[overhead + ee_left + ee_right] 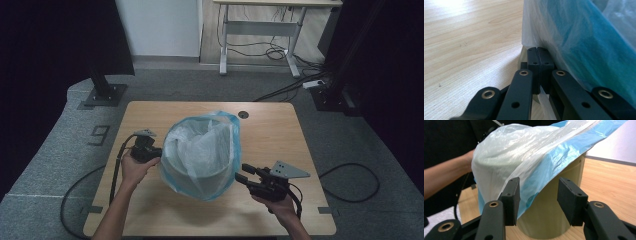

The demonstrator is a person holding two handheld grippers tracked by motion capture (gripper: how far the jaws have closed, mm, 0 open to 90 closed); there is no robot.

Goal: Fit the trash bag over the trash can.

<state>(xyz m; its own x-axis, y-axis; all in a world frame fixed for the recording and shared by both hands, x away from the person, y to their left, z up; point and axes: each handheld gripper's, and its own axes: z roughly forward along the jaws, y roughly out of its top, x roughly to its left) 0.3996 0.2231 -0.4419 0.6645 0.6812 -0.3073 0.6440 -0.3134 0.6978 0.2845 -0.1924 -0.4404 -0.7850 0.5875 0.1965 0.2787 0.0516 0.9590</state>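
1. bin [200, 177] sits mid-surface [270, 135], tipped a bit, with the blue-and-clear bag [202, 145] draped over its rim
2. left tool [539, 61] is clamped tight on the bag's edge, right up against the bin's left side
3. right tool [539, 200] is about half open, nothing gripped; it's just off the bin's right side, bag film hanging in front of its jaws

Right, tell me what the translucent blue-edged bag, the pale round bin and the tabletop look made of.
Translucent blue-edged bag: thin plastic film, glossy, crinkled, light passing through. Pale round bin: probably moulded plastic, smooth matte wall. Tabletop: wood-look, light grain lines, possibly laminate.
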